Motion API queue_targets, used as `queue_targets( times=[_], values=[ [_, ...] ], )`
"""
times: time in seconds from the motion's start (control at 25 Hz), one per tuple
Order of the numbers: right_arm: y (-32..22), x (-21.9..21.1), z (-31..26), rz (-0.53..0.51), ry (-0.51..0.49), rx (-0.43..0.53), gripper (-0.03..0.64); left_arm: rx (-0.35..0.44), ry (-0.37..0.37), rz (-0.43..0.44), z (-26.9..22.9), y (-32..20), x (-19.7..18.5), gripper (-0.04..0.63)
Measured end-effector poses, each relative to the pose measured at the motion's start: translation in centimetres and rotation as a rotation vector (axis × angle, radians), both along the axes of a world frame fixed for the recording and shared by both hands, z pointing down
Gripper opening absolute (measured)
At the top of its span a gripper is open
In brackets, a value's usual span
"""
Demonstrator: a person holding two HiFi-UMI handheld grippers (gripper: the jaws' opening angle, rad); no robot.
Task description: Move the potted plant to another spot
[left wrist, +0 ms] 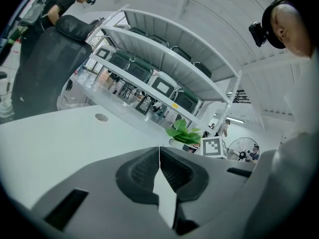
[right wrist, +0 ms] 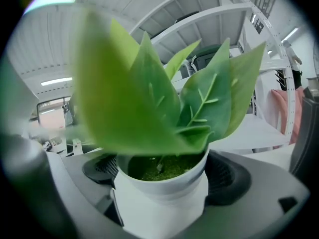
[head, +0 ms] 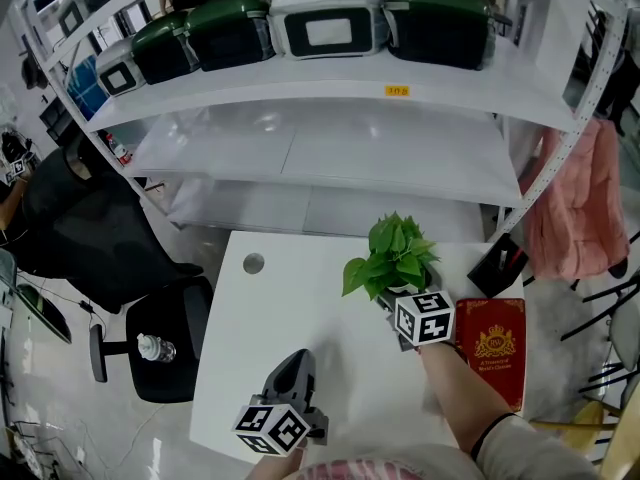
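Potted plant (head: 395, 253) at far right of white table (head: 280, 308), just left of red book (head: 495, 343). Clamped at the pot wall between jaws of right gripper (right wrist: 163, 180). Probably light, rigid and smooth, with soft leaves; best held low and upright. Left gripper (left wrist: 159, 171) closed on nothing, near side.

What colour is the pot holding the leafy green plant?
White: the round pot shows best in the right gripper view.
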State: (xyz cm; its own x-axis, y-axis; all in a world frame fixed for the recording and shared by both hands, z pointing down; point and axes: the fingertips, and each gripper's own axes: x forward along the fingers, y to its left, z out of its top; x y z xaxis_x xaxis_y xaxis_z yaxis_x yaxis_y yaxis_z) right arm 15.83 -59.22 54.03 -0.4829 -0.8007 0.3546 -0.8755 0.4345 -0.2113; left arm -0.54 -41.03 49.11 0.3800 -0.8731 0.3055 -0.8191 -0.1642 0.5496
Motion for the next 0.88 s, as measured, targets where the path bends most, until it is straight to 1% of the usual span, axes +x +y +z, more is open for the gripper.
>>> queue_targets(
  times=[0.48, 0.88],
  values=[
    [-0.12, -0.1, -0.06, 0.005, -0.007, 0.005, 0.551, 0.006, -0.003, -0.005, -0.41, 0.38, -0.54, 0.025],
    [-0.11, -0.04, -0.07, 0.004, -0.012, 0.012, 0.558, 0.003, -0.003, 0.006, -0.27, 0.51, -0.11, 0.025]
  ],
)
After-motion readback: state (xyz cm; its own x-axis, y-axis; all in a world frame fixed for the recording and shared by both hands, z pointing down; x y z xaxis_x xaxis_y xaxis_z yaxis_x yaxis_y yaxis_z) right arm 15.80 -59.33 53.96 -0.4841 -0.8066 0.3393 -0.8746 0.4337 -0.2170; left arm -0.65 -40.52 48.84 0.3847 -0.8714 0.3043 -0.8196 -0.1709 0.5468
